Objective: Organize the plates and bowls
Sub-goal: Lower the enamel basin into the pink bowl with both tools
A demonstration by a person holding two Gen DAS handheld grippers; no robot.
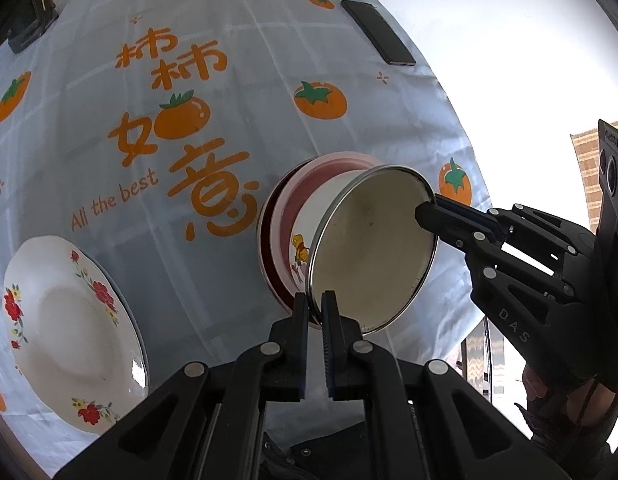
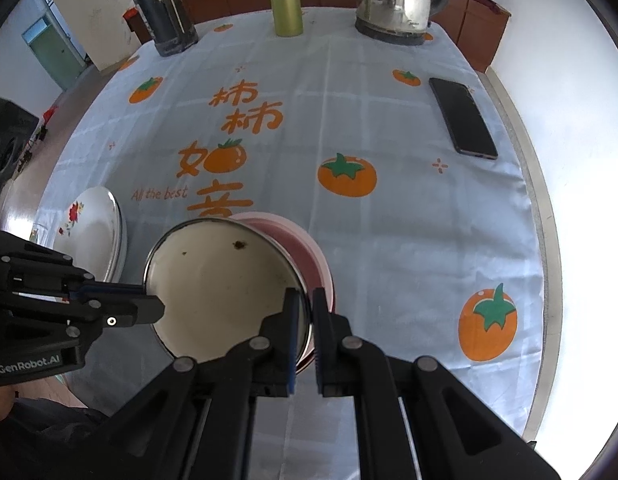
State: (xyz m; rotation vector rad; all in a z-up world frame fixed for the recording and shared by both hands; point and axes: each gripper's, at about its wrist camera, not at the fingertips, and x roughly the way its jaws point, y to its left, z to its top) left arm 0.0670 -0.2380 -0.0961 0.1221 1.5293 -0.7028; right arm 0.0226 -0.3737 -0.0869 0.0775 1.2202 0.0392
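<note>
Bench point(image 2: 389, 240) with fruit cloth. Flower plate point(image 1: 69, 320) at left. Pink bowl point(image 2: 309, 248) under cream bowl point(image 2: 221, 288) (speckled inside). Left gripper point(image 1: 313, 304) and right gripper point(image 2: 305, 300): fingers pinched tight on cream bowl's rim, opposite sides.

The left gripper point(image 1: 313, 300) reaches up from the bottom centre of the left wrist view, jaws pinched nearly together on a thin metal rim. The right gripper point(image 2: 305, 296) does the same in its own view. Each enters the other's frame from the side, angled steeply downward.
</note>
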